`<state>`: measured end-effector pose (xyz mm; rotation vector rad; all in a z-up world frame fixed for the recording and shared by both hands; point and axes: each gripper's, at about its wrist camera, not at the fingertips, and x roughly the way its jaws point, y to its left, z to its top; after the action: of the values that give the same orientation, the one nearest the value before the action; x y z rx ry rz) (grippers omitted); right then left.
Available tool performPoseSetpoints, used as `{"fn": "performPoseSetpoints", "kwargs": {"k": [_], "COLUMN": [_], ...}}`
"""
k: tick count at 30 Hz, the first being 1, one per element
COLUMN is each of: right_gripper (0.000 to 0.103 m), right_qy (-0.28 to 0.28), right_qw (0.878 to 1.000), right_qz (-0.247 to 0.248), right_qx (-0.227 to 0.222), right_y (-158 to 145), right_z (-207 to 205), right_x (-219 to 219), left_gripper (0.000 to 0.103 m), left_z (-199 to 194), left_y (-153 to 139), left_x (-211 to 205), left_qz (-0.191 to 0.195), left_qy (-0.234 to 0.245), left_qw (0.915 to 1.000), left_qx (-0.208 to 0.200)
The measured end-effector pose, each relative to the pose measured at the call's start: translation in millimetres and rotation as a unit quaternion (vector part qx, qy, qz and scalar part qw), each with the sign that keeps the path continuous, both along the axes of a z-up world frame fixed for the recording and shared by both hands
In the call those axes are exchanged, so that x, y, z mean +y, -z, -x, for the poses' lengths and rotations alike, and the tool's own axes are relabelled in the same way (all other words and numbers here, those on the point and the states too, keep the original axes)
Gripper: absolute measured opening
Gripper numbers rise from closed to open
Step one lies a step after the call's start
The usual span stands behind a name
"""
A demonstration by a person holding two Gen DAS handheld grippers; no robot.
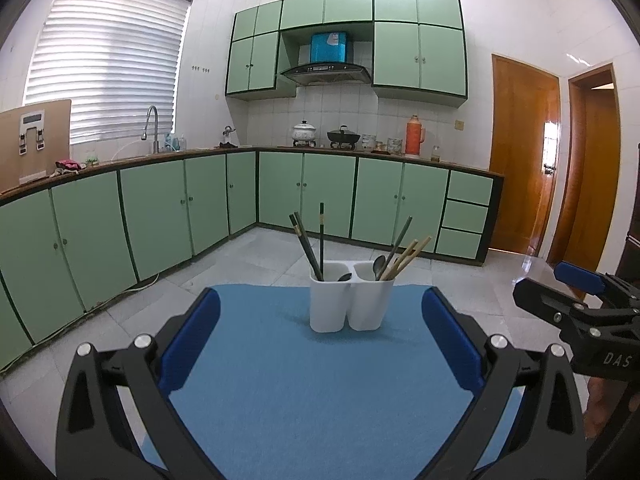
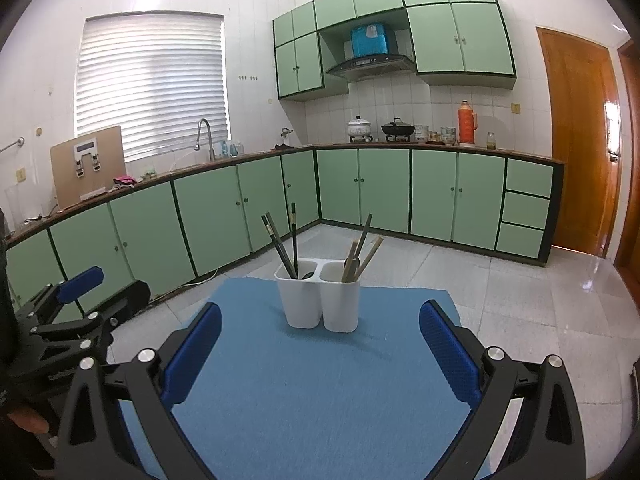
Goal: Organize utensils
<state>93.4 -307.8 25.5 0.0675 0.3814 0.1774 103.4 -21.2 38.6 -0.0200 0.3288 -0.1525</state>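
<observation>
Both grippers, left gripper (image 1: pixel 320 336) and right gripper (image 2: pixel 320 344), gape before the utensil holder (image 1: pixel 347 306).

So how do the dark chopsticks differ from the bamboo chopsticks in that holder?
The dark chopsticks are near-black and stand in the white holder's left compartment; the bamboo chopsticks are pale tan and sit in the right one. The dark ones rise higher and steeper; the bamboo ones lean right. Both sets stick out above the rim.
</observation>
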Motion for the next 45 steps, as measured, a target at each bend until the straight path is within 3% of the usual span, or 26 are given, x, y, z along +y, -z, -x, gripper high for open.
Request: {"fn": "performPoseSetpoints", "kwargs": {"k": [45], "right_gripper": [0.097], "right_qy": [-0.004], "right_qw": [1.0], "right_qz": [0.002], "right_qx": [-0.001], "right_y": [-2.8], "right_z": [4.3], "right_x": [2.1], "left_gripper": [0.098], "left_z": [1.1], "left_y": [-2.0], "left_x": [1.1], "left_qz": [0.001], "left_qy": [0.0], "left_qw": [1.0], "left_qx": [0.003]}}
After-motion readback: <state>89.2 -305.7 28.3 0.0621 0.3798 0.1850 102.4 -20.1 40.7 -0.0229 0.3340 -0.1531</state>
